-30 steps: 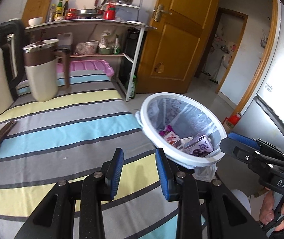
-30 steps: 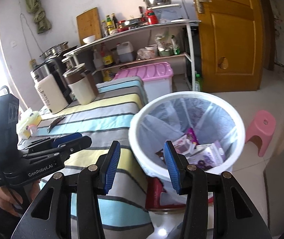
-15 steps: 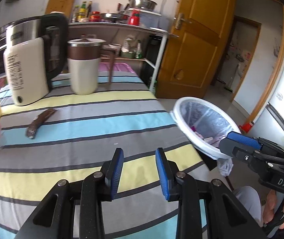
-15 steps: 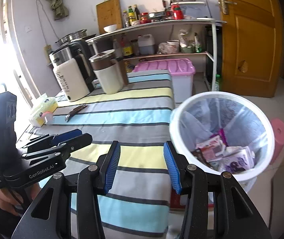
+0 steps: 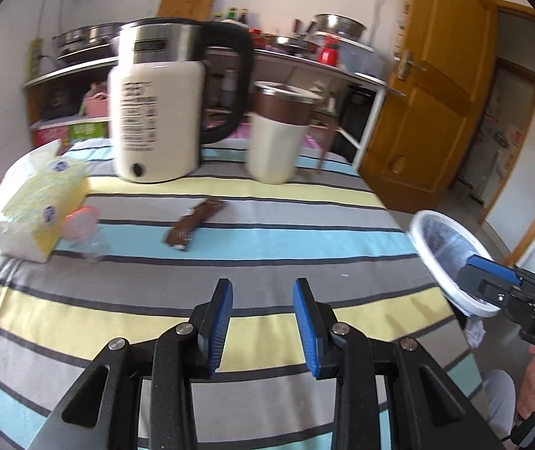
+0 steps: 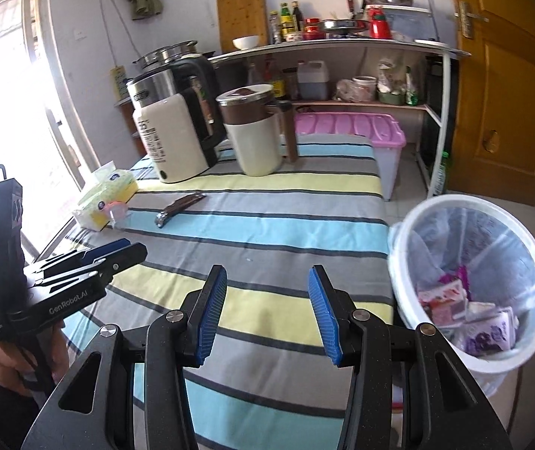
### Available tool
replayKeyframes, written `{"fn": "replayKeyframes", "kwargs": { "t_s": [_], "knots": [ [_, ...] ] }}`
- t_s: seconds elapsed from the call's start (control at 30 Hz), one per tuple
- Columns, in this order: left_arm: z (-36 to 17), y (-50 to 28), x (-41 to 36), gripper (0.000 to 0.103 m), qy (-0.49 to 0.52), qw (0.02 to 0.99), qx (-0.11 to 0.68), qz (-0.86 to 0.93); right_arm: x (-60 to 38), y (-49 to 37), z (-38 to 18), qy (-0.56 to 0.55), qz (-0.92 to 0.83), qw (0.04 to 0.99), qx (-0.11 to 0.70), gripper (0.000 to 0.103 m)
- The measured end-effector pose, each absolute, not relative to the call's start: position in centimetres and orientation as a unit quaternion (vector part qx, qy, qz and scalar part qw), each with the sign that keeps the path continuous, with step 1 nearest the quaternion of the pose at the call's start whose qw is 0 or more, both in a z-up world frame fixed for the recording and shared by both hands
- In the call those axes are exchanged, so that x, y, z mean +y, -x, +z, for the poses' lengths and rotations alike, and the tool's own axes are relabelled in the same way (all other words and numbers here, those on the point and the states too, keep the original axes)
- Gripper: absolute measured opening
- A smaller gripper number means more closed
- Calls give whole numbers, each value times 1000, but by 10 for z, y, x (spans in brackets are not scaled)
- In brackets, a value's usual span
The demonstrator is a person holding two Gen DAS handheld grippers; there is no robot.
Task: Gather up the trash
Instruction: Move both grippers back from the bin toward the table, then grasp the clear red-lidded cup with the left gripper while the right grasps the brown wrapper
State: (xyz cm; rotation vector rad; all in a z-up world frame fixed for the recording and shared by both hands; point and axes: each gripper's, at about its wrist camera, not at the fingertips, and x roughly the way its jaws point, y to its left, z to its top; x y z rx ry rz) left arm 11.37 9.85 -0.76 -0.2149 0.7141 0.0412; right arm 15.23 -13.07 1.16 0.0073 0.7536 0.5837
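Left gripper [image 5: 263,322]: nearest item in the left wrist view; blue pads parted, nothing between them, over the yellow stripe of the tablecloth; also seen at the left edge of the right wrist view, held by a hand [image 6: 3,365].
Right gripper [image 6: 267,313]: blue pads parted, nothing between them, over the near table edge; its fingers [image 5: 492,275] enter the left wrist view from the right, in front of the bin.
Tablecloth [image 5: 304,232]: striped grey, yellow and light blue, covering the table.
Trash bin [image 6: 409,247]: white, lined with a clear bag, standing just beside the table's right edge on the floor; packets and wrappers [image 6: 466,318] lie at its bottom.
Brown wrapper [image 5: 194,221]: the piece of trash left on the table; lies flat across a grey and a blue stripe, mid-table, well apart from both grippers.
Tissue pack [image 5: 33,206]: yellow-and-white, at the left side of the table.
Pink-lidded clear cup [image 5: 81,230]: touching or just beside the tissue pack; blurred.
Kettle [image 5: 162,112]: cream body, steel top, black handle, upright at the far end.
Mug [image 5: 276,135]: cream with brown band, upright, right of the kettle.
Pink storage box [image 6: 357,129]: beyond the table.
Shelf [image 6: 342,43]: against the far wall, bearing bottles, bowls and pans.
Door [image 6: 503,86]: wooden, far right.
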Motion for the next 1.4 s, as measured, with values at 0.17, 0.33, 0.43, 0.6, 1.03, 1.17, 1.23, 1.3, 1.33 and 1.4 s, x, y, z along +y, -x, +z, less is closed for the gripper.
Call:
{"fn": "replayKeyframes", "kwargs": {
  "t_s": [0.17, 0.33, 0.43, 0.6, 1.03, 1.17, 1.23, 1.3, 1.33, 1.4],
  "knots": [
    [-13, -112, 129, 33, 113, 927, 351, 65, -110, -155, 9, 7, 296, 883, 364, 46],
    [-18, -113, 163, 41, 127, 921, 351, 116, -94, -159, 5, 16, 309, 876, 369, 46],
    [-22, -117, 183, 47, 135, 913, 355, 147, -87, -162, 2, 21, 314, 873, 372, 46],
    [-32, -133, 206, 48, 151, 900, 370, 171, -77, -170, -1, 24, 317, 871, 376, 46],
    [-52, -170, 242, 48, 203, 877, 394, 185, -45, -188, -6, 33, 326, 863, 384, 46],
    [-53, -167, 241, 26, 193, 882, 391, 179, -30, -191, -9, 39, 330, 860, 388, 46],
    [-52, -163, 239, 26, 195, 886, 387, 167, -22, -194, -10, 39, 330, 858, 390, 46],
    [-50, -157, 236, 26, 193, 891, 382, 152, -13, -198, -11, 38, 331, 857, 393, 46],
    [-50, -154, 235, 26, 194, 893, 379, 143, -10, -199, -12, 37, 331, 857, 394, 46],
    [-47, -146, 230, 26, 187, 900, 373, 128, 1, -204, -14, 34, 330, 856, 397, 46]
  ]
}}
